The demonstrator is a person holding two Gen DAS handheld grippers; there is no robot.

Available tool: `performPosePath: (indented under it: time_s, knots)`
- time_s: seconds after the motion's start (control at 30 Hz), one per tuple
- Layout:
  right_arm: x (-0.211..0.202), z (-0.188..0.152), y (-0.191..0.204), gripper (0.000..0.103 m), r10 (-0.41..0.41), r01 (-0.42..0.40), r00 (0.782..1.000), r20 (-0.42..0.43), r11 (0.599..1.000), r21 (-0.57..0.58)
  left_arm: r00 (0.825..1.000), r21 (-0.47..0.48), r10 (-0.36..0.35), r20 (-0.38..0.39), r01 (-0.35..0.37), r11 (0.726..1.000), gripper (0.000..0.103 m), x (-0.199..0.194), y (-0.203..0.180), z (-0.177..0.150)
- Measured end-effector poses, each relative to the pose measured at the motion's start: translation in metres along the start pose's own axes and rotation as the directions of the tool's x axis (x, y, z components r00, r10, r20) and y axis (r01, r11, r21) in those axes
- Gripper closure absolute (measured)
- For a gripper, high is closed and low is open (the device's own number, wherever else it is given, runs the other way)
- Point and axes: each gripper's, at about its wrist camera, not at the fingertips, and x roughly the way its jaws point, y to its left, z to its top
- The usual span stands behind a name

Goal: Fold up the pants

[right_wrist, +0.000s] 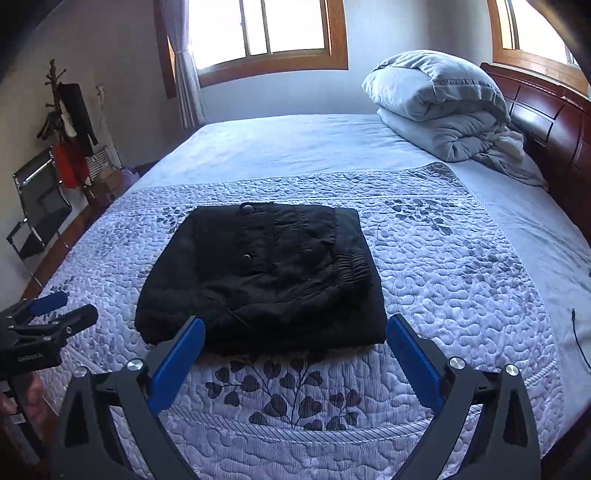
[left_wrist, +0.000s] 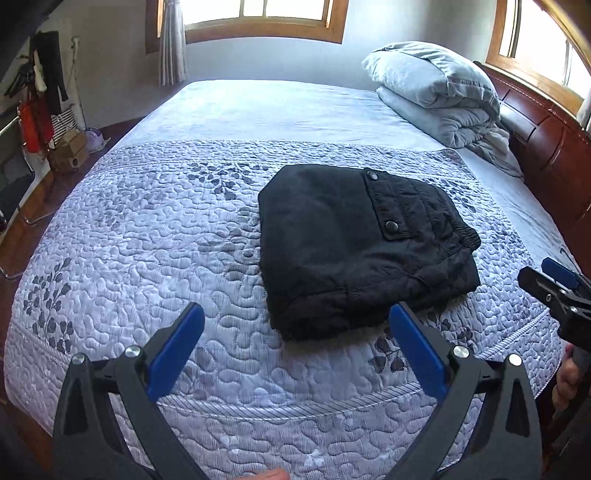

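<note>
One bed covered by a quilted leaf-print spread, one rolled grey duvet stacked at its headboard end, one pair of black pants laid folded mid-spread, waistband turned toward the headboard, long axis unclear, two snaps seen, left gripper and right gripper both held apart, nothing gripped, near the pants' front edge.

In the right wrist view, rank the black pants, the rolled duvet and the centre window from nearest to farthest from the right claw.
1. Black pants, folded, just ahead of the right claw.
2. Rolled duvet, far right by the headboard.
3. Centre window, on the back wall.
</note>
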Motion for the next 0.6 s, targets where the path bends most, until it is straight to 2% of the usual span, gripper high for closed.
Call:
performPosePath:
  time_s: [0.2,0.6]
  knots:
    - [0.002,0.001,-0.003,0.004,-0.005,0.005,1.0,-0.003,1.0,0.004,0.999,0.019,0.039,0.0,-0.039,0.999,0.003,0.003,0.004,-0.001]
    - [0.008,0.0,-0.007,0.004,-0.042,0.042,0.999,-0.002,0.999,-0.004,0.999,0.044,0.04,0.009,-0.04,0.998,0.003,0.01,-0.008,0.005]
